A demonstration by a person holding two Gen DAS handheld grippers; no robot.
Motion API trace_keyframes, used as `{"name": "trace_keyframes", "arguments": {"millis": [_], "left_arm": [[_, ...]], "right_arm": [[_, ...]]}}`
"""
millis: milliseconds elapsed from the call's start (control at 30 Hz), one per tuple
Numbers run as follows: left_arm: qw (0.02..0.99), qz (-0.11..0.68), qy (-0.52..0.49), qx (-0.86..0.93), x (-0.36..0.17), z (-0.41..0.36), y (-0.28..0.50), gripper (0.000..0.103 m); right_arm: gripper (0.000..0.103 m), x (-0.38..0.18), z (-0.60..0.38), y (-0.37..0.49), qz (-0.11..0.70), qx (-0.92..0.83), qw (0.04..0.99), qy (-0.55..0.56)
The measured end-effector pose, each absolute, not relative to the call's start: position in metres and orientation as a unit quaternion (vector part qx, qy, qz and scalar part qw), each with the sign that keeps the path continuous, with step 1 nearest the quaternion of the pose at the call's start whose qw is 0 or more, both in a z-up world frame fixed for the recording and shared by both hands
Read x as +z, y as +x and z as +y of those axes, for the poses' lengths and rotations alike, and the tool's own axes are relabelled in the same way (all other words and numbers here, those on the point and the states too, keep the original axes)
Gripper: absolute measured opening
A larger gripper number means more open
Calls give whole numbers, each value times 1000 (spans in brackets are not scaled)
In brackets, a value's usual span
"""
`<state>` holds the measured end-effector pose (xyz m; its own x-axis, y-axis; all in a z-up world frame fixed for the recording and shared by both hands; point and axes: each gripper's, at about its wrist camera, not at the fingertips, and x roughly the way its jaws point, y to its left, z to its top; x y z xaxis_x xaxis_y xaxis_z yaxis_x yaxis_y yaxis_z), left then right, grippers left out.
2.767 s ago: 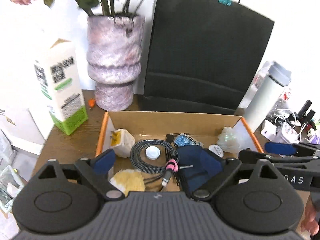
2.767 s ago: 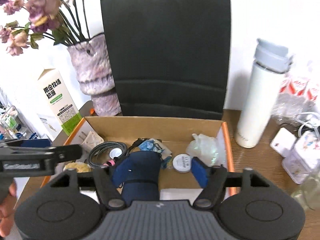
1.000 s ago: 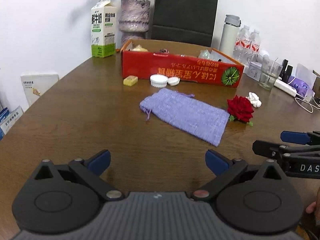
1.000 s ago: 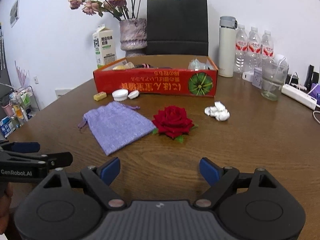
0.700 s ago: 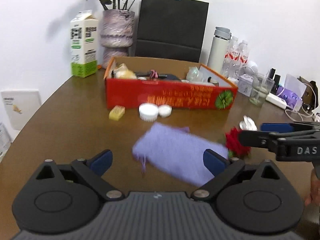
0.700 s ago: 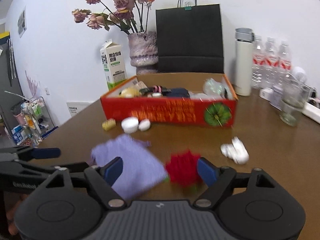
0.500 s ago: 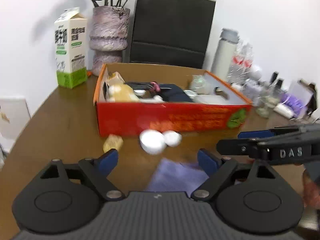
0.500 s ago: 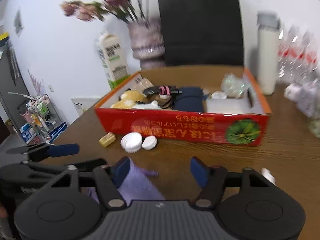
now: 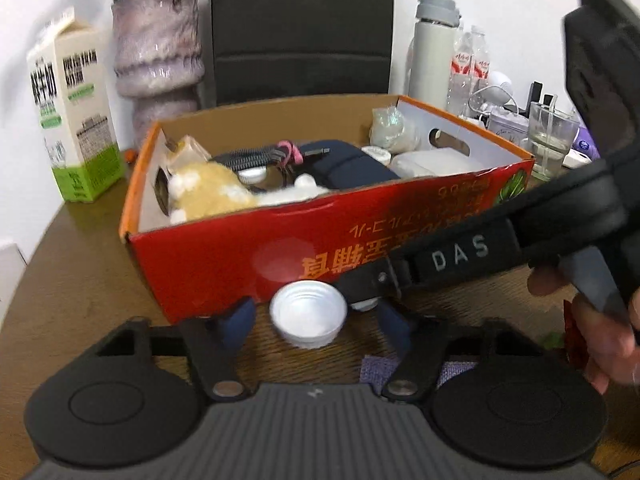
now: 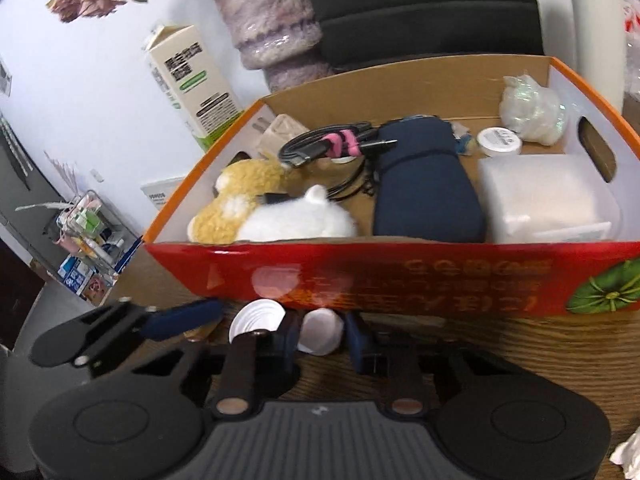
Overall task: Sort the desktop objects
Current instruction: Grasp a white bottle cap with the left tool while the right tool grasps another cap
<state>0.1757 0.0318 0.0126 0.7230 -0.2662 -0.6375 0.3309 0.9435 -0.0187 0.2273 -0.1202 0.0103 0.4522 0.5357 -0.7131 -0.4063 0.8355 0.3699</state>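
Observation:
Two white caps lie on the wooden table against the front wall of the red cardboard box [image 9: 224, 264]. The larger ribbed cap [image 9: 308, 316] sits between the blue pads of my left gripper [image 9: 316, 320], whose jaws are closing, with small gaps still showing on both sides. My right gripper [image 10: 323, 334] is closing on the small white cap [image 10: 322, 332], and its pads look pressed to both sides. In the left wrist view the right gripper [image 9: 360, 288] reaches in from the right, held by a hand [image 9: 600, 320]. The box [image 10: 400, 276] holds plush toys, a cable and a navy pouch.
A milk carton [image 9: 76, 120], a purple vase [image 9: 156, 60], a black paper bag [image 9: 300, 28] and a white flask [image 9: 432, 52] stand behind the box. A glass [image 9: 550, 140] is at the right. The lilac pouch [image 9: 376, 368] peeks out under the left gripper. Crumpled white paper [image 10: 628, 456] lies near right.
Both grippers have swept forward across the table to the box's front wall and narrowed their jaws around the two caps. The lilac pouch and red rose have slid out below.

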Motion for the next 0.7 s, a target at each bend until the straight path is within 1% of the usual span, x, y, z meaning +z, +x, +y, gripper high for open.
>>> {"name": "trace_keyframes", "arguments": {"millis": [33,67,100,133,300,433,567,700], "left_arm": [[924,342,44,-164,10,32,178,51],[926,338,42,-164,9,33,178,50],[927,334,44,-165,8,33,176,47],[928,330,48,-168,7,32,174,41],[930,320,44,-175,12,34,155,41],[943,289,18,-164,32,45,130,41],[956,256,-14,-140,54,59,88,41],[957,253,-22,-140,63,53,52,41]], "right_arm": [[16,10,-118,227,444,282,848,72],[16,10,-116,227,444,283,847,73],[15,9,-116,226,440,285,848,74],[15,9,-116,225,438,286,849,73],[13,15,-122,216,427,279,857,71],[13,30,-141,202,407,271,869,78],[13,53,-174,174,373,263,886,84],[13,68,-200,133,331,234,911,76]]}}
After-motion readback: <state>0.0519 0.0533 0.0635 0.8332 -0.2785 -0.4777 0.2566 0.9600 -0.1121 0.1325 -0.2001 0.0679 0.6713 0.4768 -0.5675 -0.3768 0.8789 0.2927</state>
